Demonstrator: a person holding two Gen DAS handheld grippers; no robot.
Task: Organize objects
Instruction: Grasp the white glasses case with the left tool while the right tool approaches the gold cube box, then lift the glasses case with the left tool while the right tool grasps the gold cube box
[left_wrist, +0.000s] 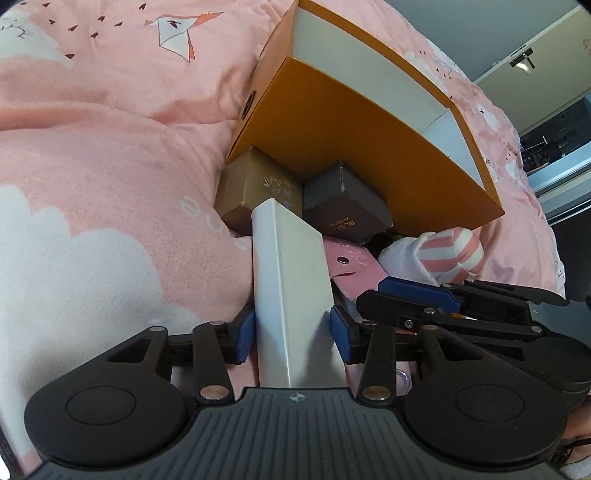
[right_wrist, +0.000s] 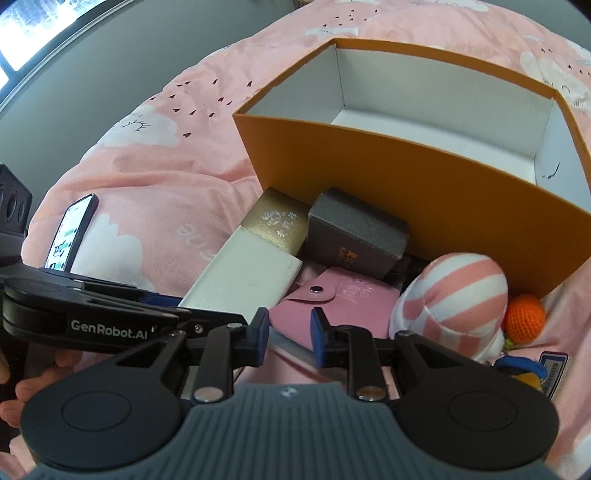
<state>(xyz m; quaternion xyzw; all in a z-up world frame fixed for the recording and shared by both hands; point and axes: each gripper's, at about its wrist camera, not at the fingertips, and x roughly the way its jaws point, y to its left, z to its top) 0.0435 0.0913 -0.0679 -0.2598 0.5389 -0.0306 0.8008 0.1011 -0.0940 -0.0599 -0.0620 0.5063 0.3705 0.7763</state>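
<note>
My left claw (left_wrist: 291, 328) is clamped on the white box (left_wrist: 288, 280), blue pads pressed to both its long sides, and the box sticks out ahead of me, its far end touching the gold box (left_wrist: 255, 188). My right claw (right_wrist: 286, 332) has its jaws close together but I can't tell from either view whether anything is pinched; through the narrow gap I only see the pink wallet (right_wrist: 332, 299) beneath.

Progress: basically at the start. The orange box (right_wrist: 388, 177), which I judge is where stuff should go, sits on the pink bedspread (right_wrist: 155, 177) w/ a bare white inside; nothing is in it as far as I can see.

All the loose items are outside, bunched against its near wall:
- gold box and grey box (right_wrist: 358, 232) side by side, right up against the wall
- pink wallet just in front of them
- striped plush (right_wrist: 450, 295) to the right, w/ an orange crochet ball (right_wrist: 524, 319) beside it
- a blue-and-yellow thing and a card at the right edge, too cut off to id

A phone (right_wrist: 72, 232) lies apart on the left.

Left to do: everything. White box prob goes in first.
</note>
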